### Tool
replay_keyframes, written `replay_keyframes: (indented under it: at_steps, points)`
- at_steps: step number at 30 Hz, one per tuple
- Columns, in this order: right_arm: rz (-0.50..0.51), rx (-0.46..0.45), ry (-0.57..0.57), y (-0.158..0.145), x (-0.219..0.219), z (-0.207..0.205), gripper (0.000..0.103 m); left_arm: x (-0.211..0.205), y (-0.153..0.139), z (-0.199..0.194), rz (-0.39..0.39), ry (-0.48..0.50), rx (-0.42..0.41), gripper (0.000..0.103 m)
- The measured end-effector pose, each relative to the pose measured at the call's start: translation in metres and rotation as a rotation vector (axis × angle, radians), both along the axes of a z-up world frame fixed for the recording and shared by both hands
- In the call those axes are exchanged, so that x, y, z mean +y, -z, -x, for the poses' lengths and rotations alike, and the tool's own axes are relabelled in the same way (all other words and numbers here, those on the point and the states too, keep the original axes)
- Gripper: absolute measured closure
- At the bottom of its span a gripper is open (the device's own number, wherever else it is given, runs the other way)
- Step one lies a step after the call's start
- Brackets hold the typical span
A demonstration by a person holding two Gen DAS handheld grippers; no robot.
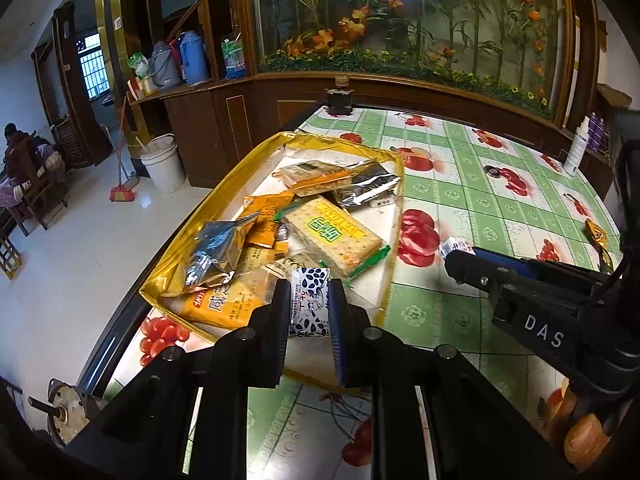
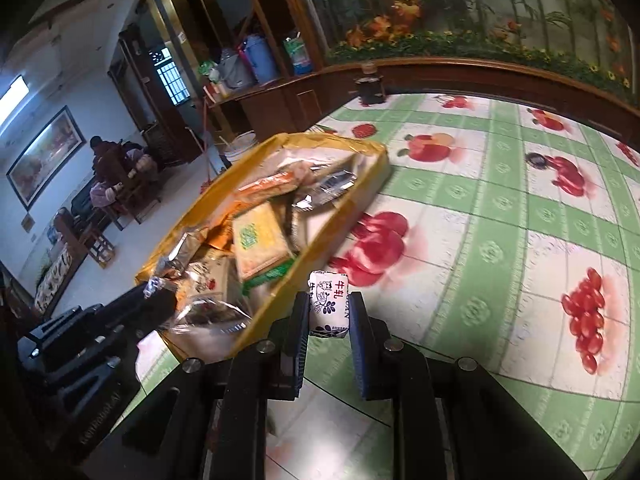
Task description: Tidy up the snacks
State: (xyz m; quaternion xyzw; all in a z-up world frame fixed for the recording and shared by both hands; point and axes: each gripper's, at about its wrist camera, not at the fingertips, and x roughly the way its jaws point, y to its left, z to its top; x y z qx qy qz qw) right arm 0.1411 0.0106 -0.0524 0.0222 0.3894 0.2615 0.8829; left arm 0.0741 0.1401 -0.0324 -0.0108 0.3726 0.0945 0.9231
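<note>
A yellow-walled tray (image 1: 168, 276) (image 2: 372, 160) at the table's left edge holds several snack packs, among them a green-and-yellow cracker pack (image 1: 336, 236) (image 2: 260, 244). My left gripper (image 1: 309, 286) hangs over the tray's near end, shut on a white packet with a blue leaf print (image 1: 310, 314). From the right wrist view it shows as a dark shape (image 2: 156, 300). My right gripper (image 2: 328, 298) (image 1: 450, 258) is just right of the tray, above the tablecloth, shut on a small white candy packet with red characters (image 2: 326, 312) (image 1: 454, 245).
Fruit-print tablecloth (image 2: 500, 240) stretches to the right. An orange wrapper (image 1: 596, 236) lies at its right side, near a white bottle (image 1: 576, 152). A dark jar (image 1: 339, 100) (image 2: 370, 88) stands at the far edge. Left of the tray the table drops to the floor, with a white bucket (image 1: 160, 164).
</note>
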Motion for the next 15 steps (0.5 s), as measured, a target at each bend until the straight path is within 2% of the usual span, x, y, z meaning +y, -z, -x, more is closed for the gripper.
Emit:
replay_keyframes:
  at_steps: [15]
  points:
    - [-0.008,-0.025,-0.079,-0.015,0.052,-0.025,0.084,0.035,0.001,-0.021,0.008,-0.072,-0.002,0.087]
